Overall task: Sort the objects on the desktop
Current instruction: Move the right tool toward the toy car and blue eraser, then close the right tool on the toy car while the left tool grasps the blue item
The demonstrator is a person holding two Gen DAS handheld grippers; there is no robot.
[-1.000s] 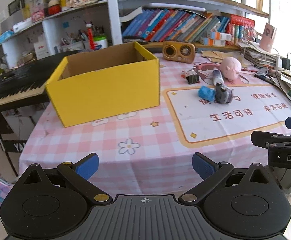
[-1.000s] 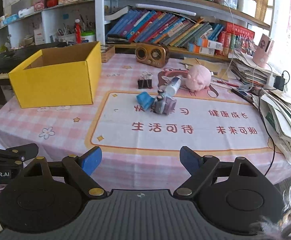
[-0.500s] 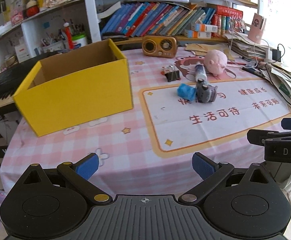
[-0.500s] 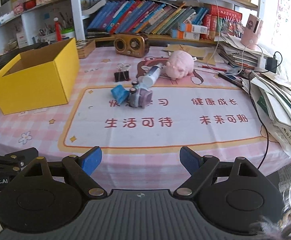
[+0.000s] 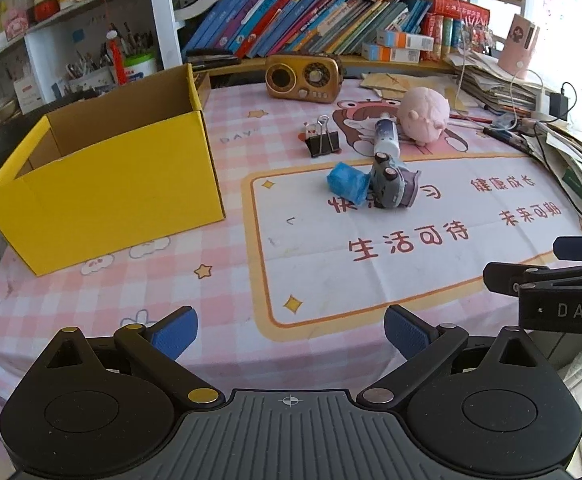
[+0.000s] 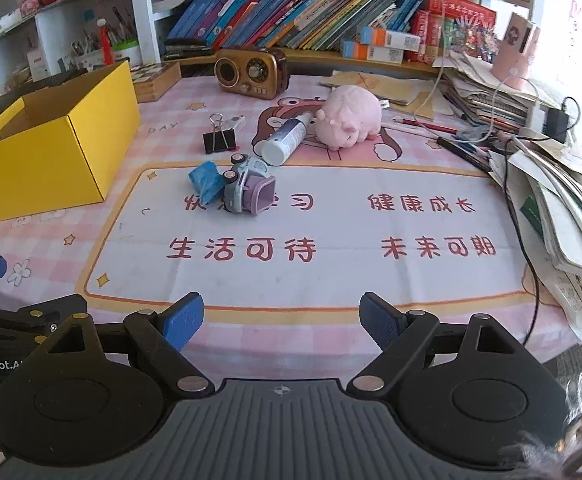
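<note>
Far left: open yellow cardboard box (image 5: 103, 184) on the pink checked tablecloth (image 5: 131, 292). Centre: black binder clip (image 5: 322, 142), blue roll (image 5: 348, 182) touching a toy car (image 5: 391, 186) lying on its side, a white tube (image 5: 386, 136), then a pink plush pig (image 5: 425, 114); a retro radio (image 5: 302, 78) stands behind. Left gripper (image 5: 291, 332) and right gripper (image 6: 281, 318) hover near, jaws apart, empty, path unobstructed.

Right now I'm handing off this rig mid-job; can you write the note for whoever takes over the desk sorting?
Left gripper: open, empty, at the table's near edge.
Right gripper: open, empty, also at the near edge.
Yellow box: on the left; no item visible inside, floor partly hidden.
Still on the table: blue roll touching the toy car, binder clip, white tube, pink plush pig.
Done: nothing visibly sorted.
Left: all five loose items.
</note>
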